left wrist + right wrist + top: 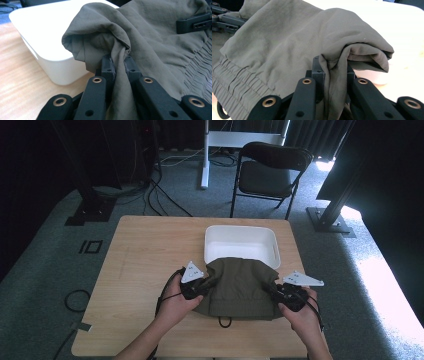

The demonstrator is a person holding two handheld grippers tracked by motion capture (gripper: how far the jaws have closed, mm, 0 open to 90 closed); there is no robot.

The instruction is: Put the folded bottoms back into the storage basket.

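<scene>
Here, at lower centre of the high view, the left hand-held gripper and right hand-held gripper each pinch a side fold of the olive garment, which drapes from the table onto the white tray's near rim.

Both forearms enter from the bottom of the high view, the left gripper at lower centre-left and the right gripper at lower centre-right pointing inward toward each other, each with its jaws clamped on bunched olive cloth.
</scene>
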